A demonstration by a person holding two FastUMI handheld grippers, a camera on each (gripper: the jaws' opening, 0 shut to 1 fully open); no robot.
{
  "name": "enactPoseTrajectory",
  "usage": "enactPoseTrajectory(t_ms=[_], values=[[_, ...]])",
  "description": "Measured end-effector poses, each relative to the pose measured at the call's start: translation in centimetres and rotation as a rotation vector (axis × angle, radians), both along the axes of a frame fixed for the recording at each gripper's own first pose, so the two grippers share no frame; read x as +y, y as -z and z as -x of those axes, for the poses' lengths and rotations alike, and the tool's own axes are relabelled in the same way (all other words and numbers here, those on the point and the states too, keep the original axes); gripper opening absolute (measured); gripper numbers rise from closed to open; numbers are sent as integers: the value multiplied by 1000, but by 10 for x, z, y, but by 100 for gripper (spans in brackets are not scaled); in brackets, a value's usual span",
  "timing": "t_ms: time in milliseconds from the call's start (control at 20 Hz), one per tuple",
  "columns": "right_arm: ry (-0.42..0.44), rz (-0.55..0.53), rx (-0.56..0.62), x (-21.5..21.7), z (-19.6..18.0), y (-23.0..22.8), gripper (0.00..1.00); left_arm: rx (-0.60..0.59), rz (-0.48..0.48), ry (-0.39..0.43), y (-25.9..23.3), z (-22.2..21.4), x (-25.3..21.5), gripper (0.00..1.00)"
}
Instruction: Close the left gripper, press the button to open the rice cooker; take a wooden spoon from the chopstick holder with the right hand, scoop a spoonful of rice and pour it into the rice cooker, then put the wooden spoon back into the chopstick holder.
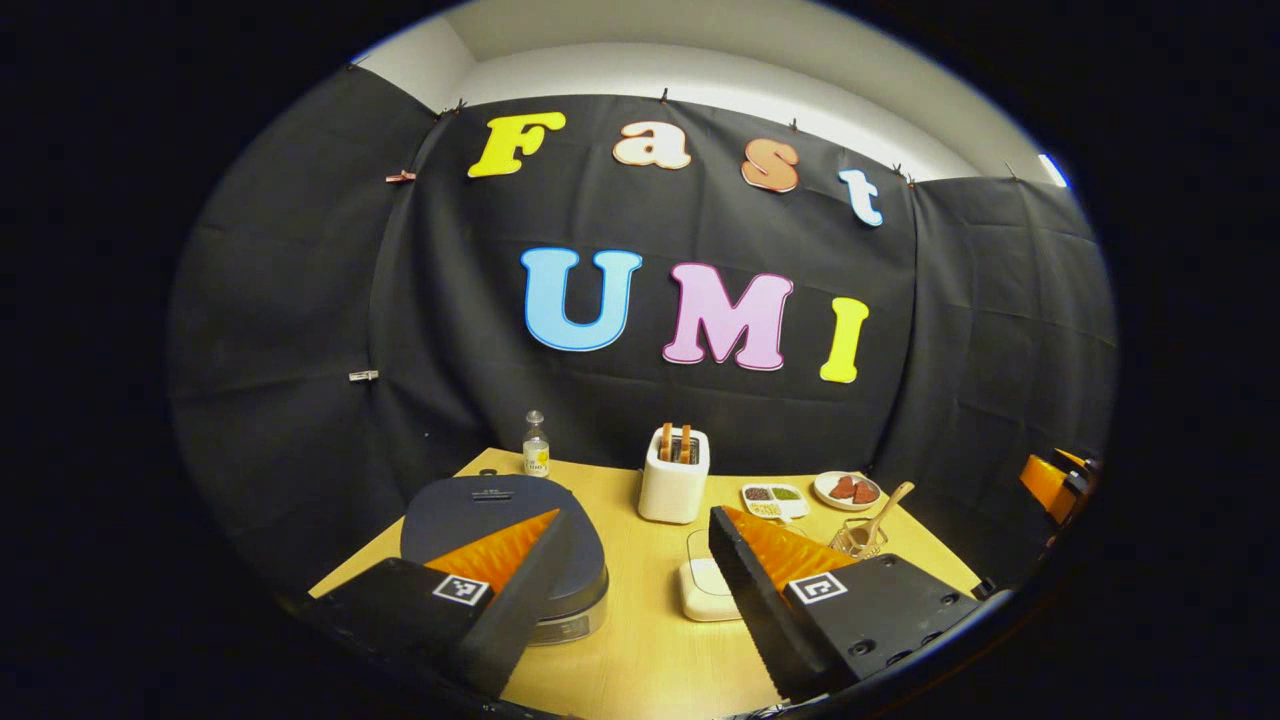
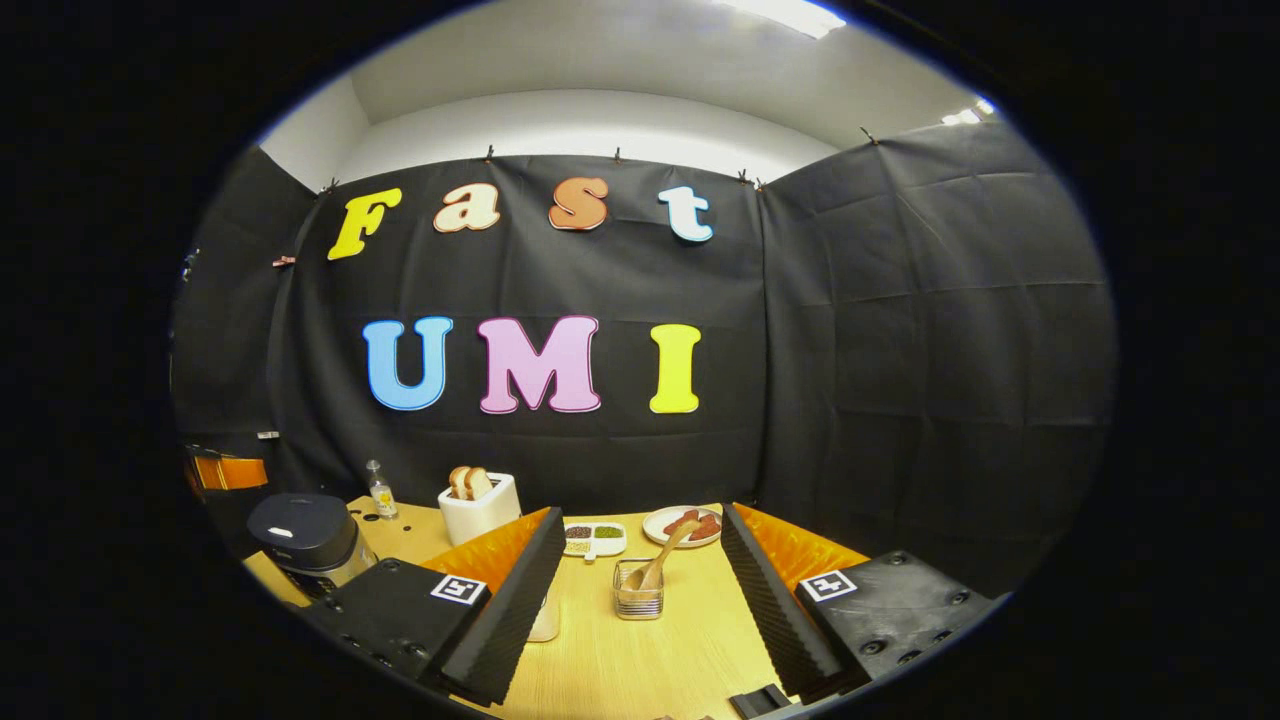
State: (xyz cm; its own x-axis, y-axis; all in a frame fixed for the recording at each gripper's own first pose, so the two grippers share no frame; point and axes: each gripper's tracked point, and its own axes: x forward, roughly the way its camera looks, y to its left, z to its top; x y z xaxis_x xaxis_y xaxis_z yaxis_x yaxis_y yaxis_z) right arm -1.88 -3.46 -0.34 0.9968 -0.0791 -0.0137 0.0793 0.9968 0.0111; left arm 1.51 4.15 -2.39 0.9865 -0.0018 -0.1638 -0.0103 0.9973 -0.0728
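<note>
Wooden spoon (image 2: 663, 560) is seen leaning in the chopstick holder (image 2: 638, 598) between the spread fingers of the right gripper (image 2: 640, 590); the left gripper (image 1: 640, 590) is held spread too, beside the lidded rice cooker (image 1: 480, 515).

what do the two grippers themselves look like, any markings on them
Both the left gripper and the right gripper look alike: two long wedge-shaped fingers with ribbed inner faces, mounted on black blocks with screw holes. Each block carries a small square black-and-white marker tag. No cables or sleeves are visible.
</note>
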Motion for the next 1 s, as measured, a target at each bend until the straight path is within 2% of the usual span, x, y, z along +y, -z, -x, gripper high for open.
enactPoseTrajectory(t_ms=[250, 350, 400, 450, 500, 550, 650, 800, 900, 1000], values=[[4, 4, 21, 4, -1, 6, 98, 99, -48, -22, 16, -17, 45, 63], [6, 8, 22, 7, -2, 7, 98, 128, -49, -34, 21, -21, 61, 41], [7, 12, 25, 8, -3, 10, 98, 138, -38, -39, 24, -23, 67, 43], [8, 14, 27, 8, -3, 11, 98, 150, -26, -39, 28, -24, 69, 22], [10, 14, 30, 9, -3, 11, 98, 165, -15, -32, 33, -26, 71, 23], [12, 13, 34, 10, -4, 13, 98, 181, -8, -29, 39, -26, 72, 14], [16, 14, 41, 10, -5, 15, 98, 201, 16, -33, 47, -30, 79, 7], [18, 16, 55, 11, -6, 20, 98, 241, 54, -26, 66, -38, 82, 6], [17, 13, 69, 12, -6, 26, 98, 276, 123, -22, 80, -40, 81, 6], [14, 15, 87, 11, -4, 31, 98, 301, 138, -52, 93, -45, 88, 6]])
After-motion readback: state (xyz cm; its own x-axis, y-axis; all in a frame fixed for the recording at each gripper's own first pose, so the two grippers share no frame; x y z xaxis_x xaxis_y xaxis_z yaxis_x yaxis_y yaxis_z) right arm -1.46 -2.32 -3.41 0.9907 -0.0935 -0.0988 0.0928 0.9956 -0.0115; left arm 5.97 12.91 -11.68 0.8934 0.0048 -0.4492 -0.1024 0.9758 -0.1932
